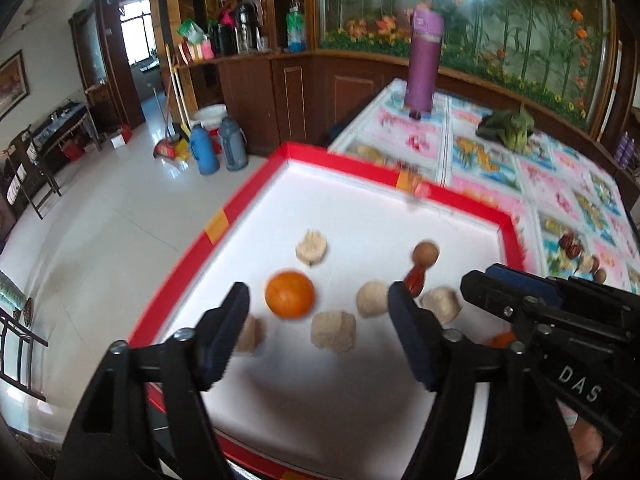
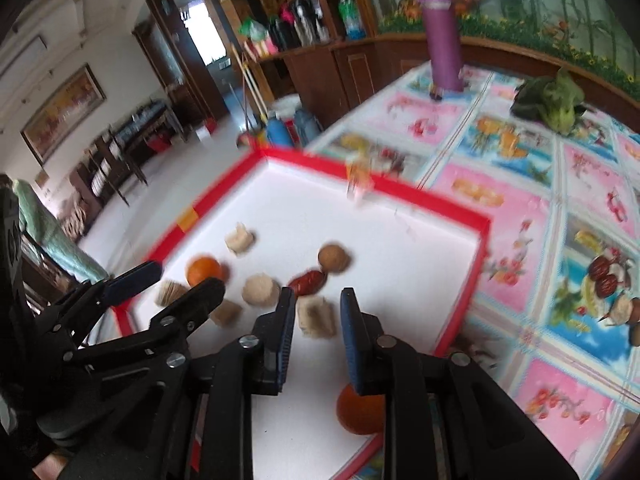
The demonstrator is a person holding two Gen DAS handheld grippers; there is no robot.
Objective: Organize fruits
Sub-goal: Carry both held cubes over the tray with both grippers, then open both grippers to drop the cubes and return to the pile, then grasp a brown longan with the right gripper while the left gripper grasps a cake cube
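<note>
A white tray with a red rim (image 1: 340, 160) (image 2: 460, 208) lies on the table. On it are an orange (image 1: 290, 294) (image 2: 204, 270), a round brown fruit (image 1: 425, 254) (image 2: 334, 258), a red date (image 1: 414, 280) (image 2: 308, 282) and several beige chunks (image 1: 333, 330). My left gripper (image 1: 320, 316) (image 2: 186, 278) is open over the tray, with the orange and a chunk beyond its tips. My right gripper (image 2: 319, 316) (image 1: 480, 276) is open, and a beige chunk (image 2: 318, 316) lies between its fingertips. A second orange (image 2: 360, 410) sits under the right finger.
The tray rests on a flowered tablecloth (image 2: 520, 184) near the table's left edge, with tiled floor (image 1: 100, 240) below. A purple flask (image 1: 422, 60) (image 2: 442, 32) and a leafy green vegetable (image 1: 508, 126) (image 2: 556, 100) stand farther back on the table. Wooden cabinets line the wall behind.
</note>
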